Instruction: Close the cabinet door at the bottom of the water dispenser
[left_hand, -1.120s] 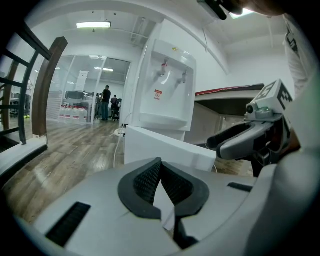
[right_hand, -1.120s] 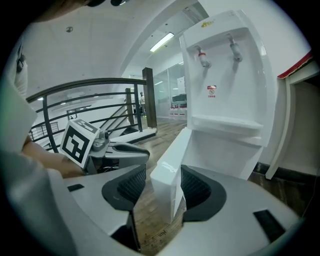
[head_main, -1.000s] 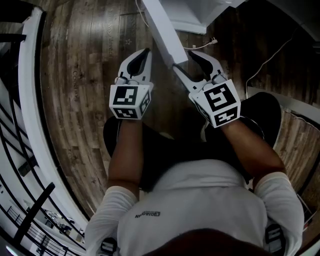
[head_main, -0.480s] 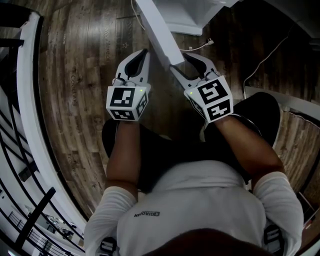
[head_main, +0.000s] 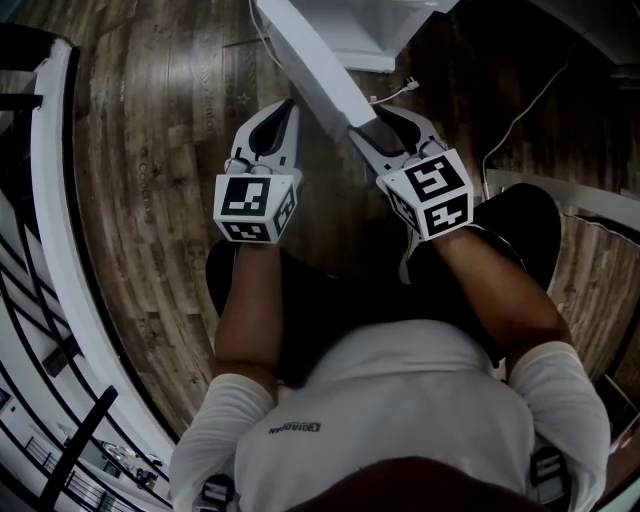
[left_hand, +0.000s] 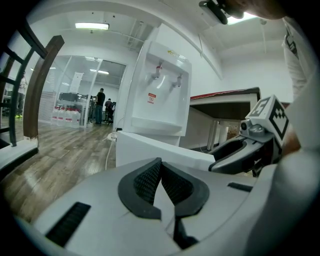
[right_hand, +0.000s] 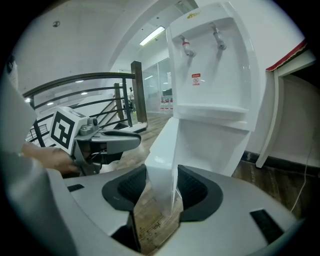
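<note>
Head view: looks steeply down on a wood floor (head_main: 150, 150), with both grippers held out in front. Clamps the right gripper (head_main: 372, 125) onto the near end of the white door (head_main: 312, 55), which stands open from the dispenser (head_main: 380, 30) at the top edge. Holds the left gripper (head_main: 288, 108) just left of the door, apart from it, over bare floor. Left gripper view: shows the jaws pressed together, pads meeting at the tips, nothing between them. Looks past them onto the door as a white slab running across toward the right gripper at the right, with the dispenser upright behind. Right gripper view: shows the jaws clenched on the door's free edge, one pad against each face. Looks along the door to the dispenser, two taps near its top. Shows the left gripper at the left, clear of the door.
</note>
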